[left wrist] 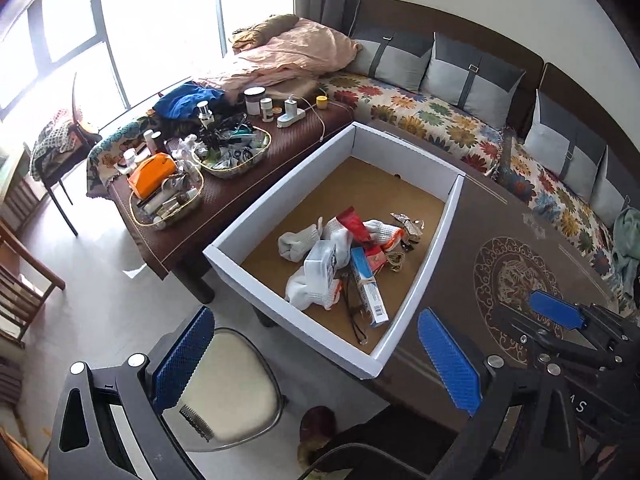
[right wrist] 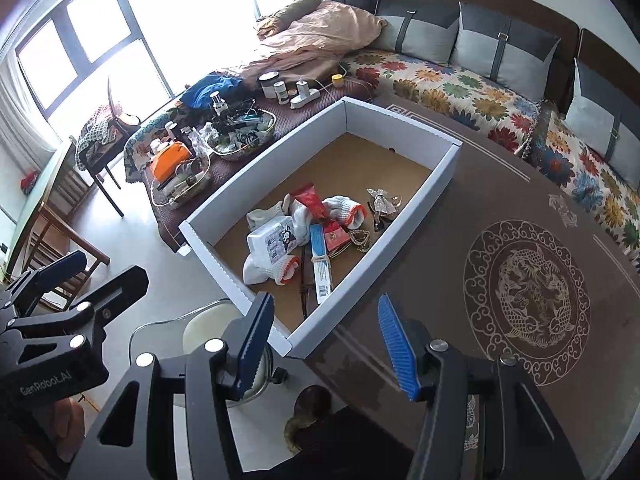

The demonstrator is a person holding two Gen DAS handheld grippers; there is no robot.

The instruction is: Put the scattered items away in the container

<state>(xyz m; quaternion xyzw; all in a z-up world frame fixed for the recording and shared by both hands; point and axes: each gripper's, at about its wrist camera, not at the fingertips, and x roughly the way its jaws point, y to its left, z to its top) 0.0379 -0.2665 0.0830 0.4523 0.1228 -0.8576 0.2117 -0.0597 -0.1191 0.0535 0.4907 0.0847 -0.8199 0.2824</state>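
Observation:
A white cardboard box [left wrist: 288,308] [right wrist: 224,268] with a brown floor stands on the dark table, near its left edge. Inside lie white gloves with orange cuffs [left wrist: 312,292] [right wrist: 264,270], a red tube [left wrist: 354,222] [right wrist: 312,200], a tissue pack [left wrist: 320,264] [right wrist: 272,240], a blue-and-white carton [left wrist: 370,292] [right wrist: 322,264], glasses [left wrist: 354,316] and a shiny hair clip [right wrist: 380,202]. My left gripper [left wrist: 316,360] hovers open above the box's near corner, holding nothing. My right gripper [right wrist: 326,344] is open and holds nothing, high over the box's near corner. One of its blue pads [left wrist: 556,312] shows at the right of the left wrist view.
The dark table [right wrist: 460,240] bears a round fish emblem [right wrist: 526,300]. A low side table [left wrist: 224,200] behind the box carries trays of cosmetics and jars. A floral sofa [left wrist: 432,112] with cushions and a pink blanket runs along the back. A cream stool [left wrist: 236,388] stands below.

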